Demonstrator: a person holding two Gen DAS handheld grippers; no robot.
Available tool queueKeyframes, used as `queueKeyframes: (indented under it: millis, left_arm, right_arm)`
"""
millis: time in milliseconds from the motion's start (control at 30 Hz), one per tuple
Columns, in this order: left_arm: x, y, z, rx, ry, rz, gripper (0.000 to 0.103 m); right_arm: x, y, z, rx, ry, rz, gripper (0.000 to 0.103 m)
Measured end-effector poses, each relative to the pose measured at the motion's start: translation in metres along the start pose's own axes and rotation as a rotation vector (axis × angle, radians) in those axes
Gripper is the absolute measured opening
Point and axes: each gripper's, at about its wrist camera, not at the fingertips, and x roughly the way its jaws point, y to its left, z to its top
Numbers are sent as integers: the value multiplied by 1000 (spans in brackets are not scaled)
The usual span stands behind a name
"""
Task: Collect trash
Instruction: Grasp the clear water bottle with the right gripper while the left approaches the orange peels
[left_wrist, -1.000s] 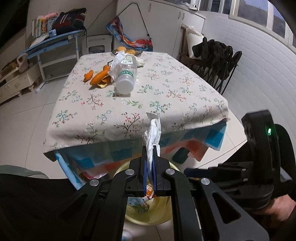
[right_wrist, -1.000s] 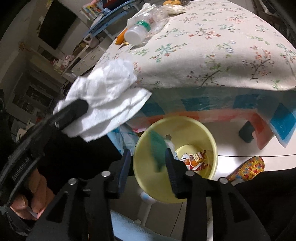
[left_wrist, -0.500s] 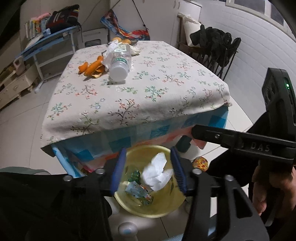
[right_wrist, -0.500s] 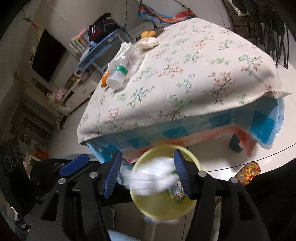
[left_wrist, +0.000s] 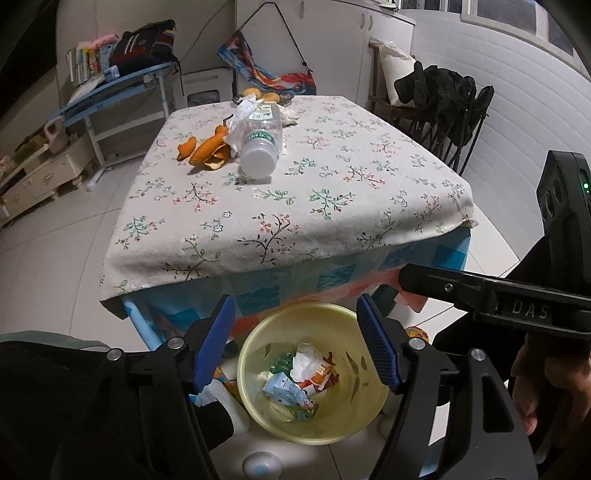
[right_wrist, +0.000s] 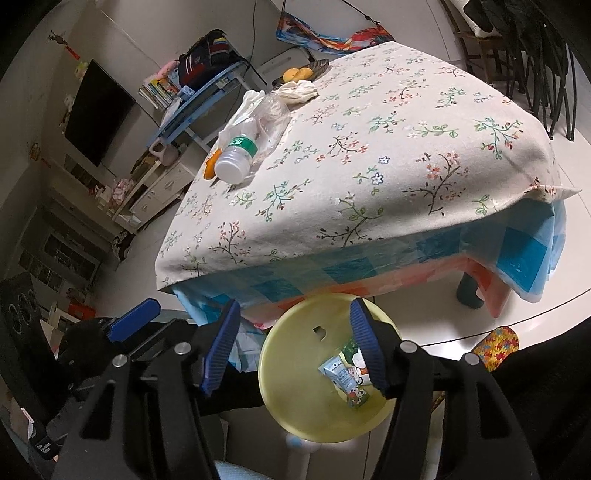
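1. Between the blue pads of the left gripper (left_wrist: 295, 339), nothing is held; its jaws are opening, well apart, above the yellow bin (left_wrist: 255, 354).
2. Right gripper (right_wrist: 293, 343): jaws wide apart and empty, also above the bin.
3. Bin contents: crumpled white tissue (left_wrist: 308, 360), a small carton (left_wrist: 286, 393) and coloured wrappers lie at the bottom.
4. Bin position: on the floor, just before the near edge of the table (left_wrist: 295, 206).
5. Far end of the floral cloth: a plastic bottle (left_wrist: 260, 147) on its side, touching orange peel (left_wrist: 205, 151) and a clear plastic bag (right_wrist: 269, 114).
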Motion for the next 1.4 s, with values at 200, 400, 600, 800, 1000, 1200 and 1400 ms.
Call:
queueKeyframes:
  millis: [200,400,600,800,1000,1200,1400]
  left_arm:
    - [-7,-6,2,28,-33,33,72]
    - [-15,-5,6,24,-68,56,76]
    - [-23,7,10,-44,-96,75,78]
    - [-24,33,17,-155,-109,78,79]
    - [-25,80,45,-291,-128,104,79]
    - [-11,123,81,-319,-131,158,79]
    - [13,160,108,-403,-110,174,79]
  right_arm:
    - [0,6,0,-24,-4,-4,60]
    - [-2,10,0,-37,-13,-5,60]
    - [-4,14,0,-52,-28,-8,60]
    - [-5,18,5,-86,-52,-29,64]
    - [7,36,28,-125,-70,-18,66]
    - [30,71,73,-198,-111,-19,70]
    - [74,95,115,-279,-97,-108,70]
